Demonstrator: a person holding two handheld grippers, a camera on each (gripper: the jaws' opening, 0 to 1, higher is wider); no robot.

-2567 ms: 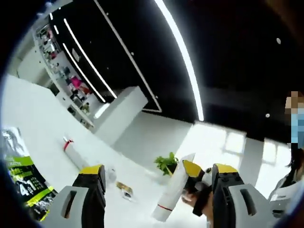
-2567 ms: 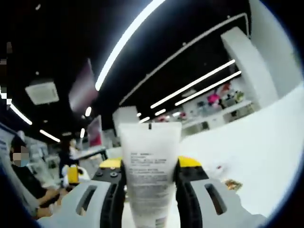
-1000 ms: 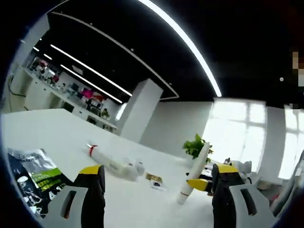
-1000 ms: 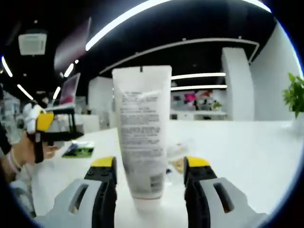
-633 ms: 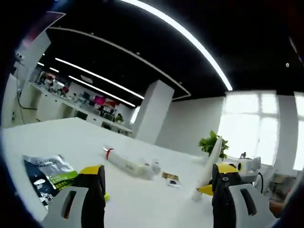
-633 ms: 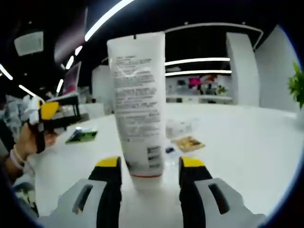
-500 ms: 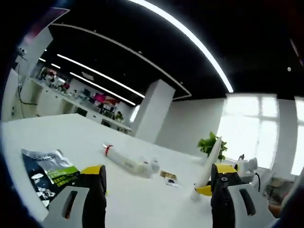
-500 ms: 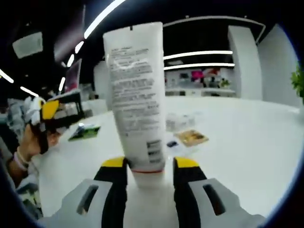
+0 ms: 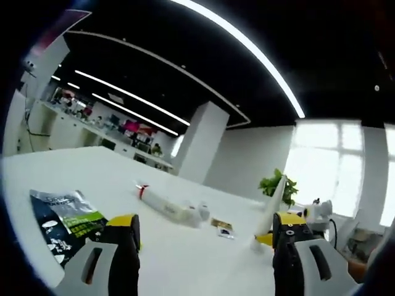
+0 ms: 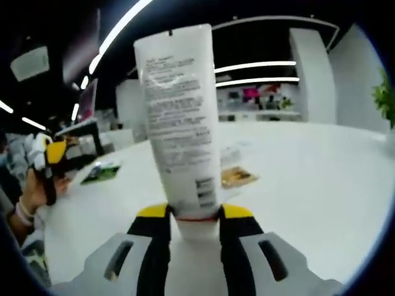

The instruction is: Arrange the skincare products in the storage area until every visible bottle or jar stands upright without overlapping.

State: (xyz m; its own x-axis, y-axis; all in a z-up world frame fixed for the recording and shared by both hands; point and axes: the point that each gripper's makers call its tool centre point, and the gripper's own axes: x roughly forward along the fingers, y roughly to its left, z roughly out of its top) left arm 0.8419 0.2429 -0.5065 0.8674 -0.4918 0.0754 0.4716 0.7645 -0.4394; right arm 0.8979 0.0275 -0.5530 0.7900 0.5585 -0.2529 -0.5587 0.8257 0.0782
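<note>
A white tube with small printed text stands cap-down on the white table, leaning slightly. My right gripper is shut on its cap end, yellow pads against both sides. In the left gripper view the same tube stands at the right with the right gripper at its base. A second white tube with a red band lies flat farther off. My left gripper is open and holds nothing; it also shows at the left of the right gripper view, held in a hand.
A dark green packet lies on the table at near left, also seen as a packet. A small brown sachet and a clear small item lie by the flat tube. A potted plant stands behind.
My right gripper's jaws have come together on the standing tube's cap end; a second ago they stood apart on either side of it. The left view has shifted only slightly.
</note>
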